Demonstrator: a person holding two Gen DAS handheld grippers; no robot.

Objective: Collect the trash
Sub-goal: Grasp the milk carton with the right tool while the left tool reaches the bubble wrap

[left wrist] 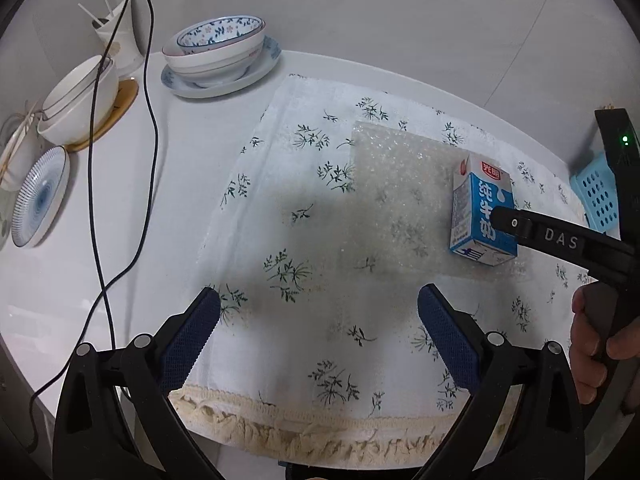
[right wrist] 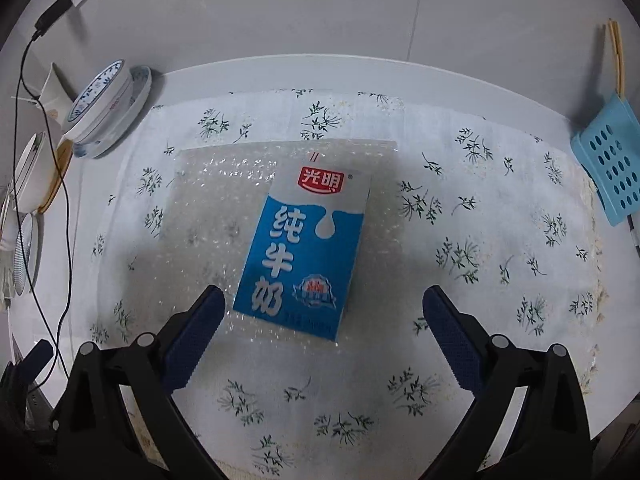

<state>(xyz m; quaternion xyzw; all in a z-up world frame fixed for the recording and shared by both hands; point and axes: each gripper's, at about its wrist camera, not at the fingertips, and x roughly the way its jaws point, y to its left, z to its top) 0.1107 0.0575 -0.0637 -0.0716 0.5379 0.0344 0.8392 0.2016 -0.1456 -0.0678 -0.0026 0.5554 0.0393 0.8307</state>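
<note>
A blue and white milk carton (right wrist: 304,248) lies flat, printed face up, on a clear sheet of bubble wrap (right wrist: 208,208) spread over the floral cloth (right wrist: 460,208). My right gripper (right wrist: 324,296) is open, its blue-padded fingers (right wrist: 196,332) either side of the carton's near end and apart from it. In the left wrist view the carton (left wrist: 476,200) and bubble wrap (left wrist: 400,192) lie far right, with a right-gripper finger (left wrist: 520,228) over the carton. My left gripper (left wrist: 319,300) hangs open and holds nothing, above the cloth (left wrist: 304,208) near the table's front edge.
Stacked patterned bowls on a plate (left wrist: 218,52), white bowls (left wrist: 78,100) on a wooden coaster, a striped saucer (left wrist: 38,196) and a black cable (left wrist: 152,120) fill the table's left. A blue perforated basket (right wrist: 612,168) stands at the right edge. A hand (left wrist: 592,340) grips the right tool.
</note>
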